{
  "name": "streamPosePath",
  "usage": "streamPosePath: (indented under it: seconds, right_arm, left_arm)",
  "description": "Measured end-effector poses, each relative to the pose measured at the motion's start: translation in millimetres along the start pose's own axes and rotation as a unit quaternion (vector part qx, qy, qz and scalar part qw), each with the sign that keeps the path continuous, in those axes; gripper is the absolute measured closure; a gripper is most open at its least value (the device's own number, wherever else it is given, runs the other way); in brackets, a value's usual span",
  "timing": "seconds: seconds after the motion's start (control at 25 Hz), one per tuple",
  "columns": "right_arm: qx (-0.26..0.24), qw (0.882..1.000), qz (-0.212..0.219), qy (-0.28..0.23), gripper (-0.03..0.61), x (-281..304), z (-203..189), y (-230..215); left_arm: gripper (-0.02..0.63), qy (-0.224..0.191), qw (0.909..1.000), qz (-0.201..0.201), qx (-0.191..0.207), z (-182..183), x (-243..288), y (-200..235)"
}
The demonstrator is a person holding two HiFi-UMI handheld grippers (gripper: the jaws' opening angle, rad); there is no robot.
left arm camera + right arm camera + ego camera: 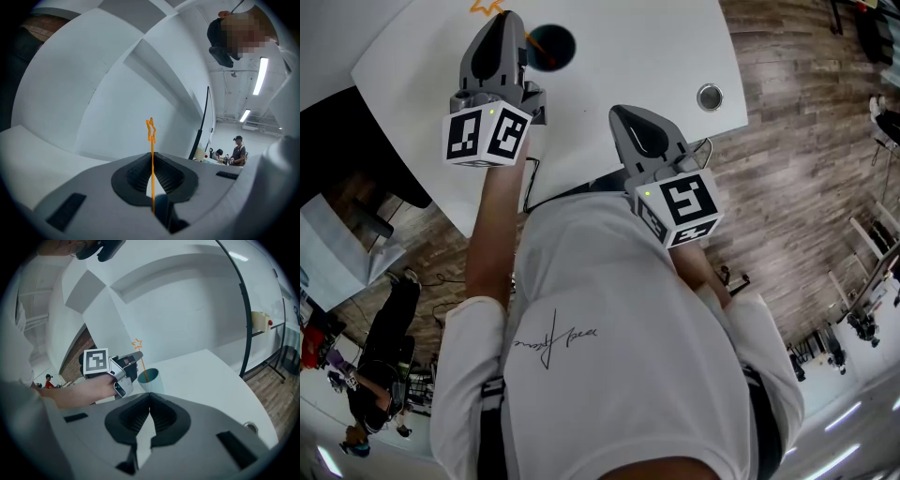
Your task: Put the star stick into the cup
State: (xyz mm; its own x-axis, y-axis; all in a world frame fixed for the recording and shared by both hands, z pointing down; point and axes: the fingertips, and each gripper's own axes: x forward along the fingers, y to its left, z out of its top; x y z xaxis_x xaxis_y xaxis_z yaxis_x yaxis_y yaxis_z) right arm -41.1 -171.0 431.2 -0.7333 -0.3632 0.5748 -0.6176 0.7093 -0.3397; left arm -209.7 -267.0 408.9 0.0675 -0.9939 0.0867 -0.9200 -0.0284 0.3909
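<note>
The left gripper (151, 158) is pinching the star stick (151, 140): in its own view the thin orange shaft runs straight up through the line where the two pads meet, and the star outline stands clear above them. Below the pads the shaft passes in front of a dark bluish shape that is too close and too blurred to name.

The right gripper view shows more. There the stick leans from the left gripper down into the mouth of the teal cup (151, 381), which stands upright on the white bench (211, 376). The stick's lower end is hidden inside the cup, so whether it reaches the bottom cannot be told. The cup's base is cut off by the right gripper's own body.

The right gripper (150, 398) has its pads pressed together at the tips with nothing between them. It hangs nearer the person, apart from the cup.

From the head view the left gripper's tips are covered by its own housing. The star (485, 6) is clipped by the top edge, and only the dark mouth of the cup shows, with an orange streak in it.
</note>
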Motion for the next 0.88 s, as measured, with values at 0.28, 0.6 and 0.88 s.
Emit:
streamPosePath:
  seconds: [0.28, 0.6, 0.88]
  right_arm:
    - [0.005, 1.000, -0.001, -0.001, 0.568, -2, 0, -5]
    - [0.005, 1.000, -0.002, 0.000, 0.568, -4, 0, -7]
    - [0.006, 1.000, -0.003, 0.001, 0.568, -4, -1, -10]
  left_arm:
    - [0.597, 0.008, 0.9999, 0.006, 0.007, -6, 0, -1]
    - [0.597, 0.015, 0.9997, 0.003, 0.017, -11, 0, -4]
    - [0.597, 0.022, 0.9996, 0.004, 0.018, -17, 0, -4]
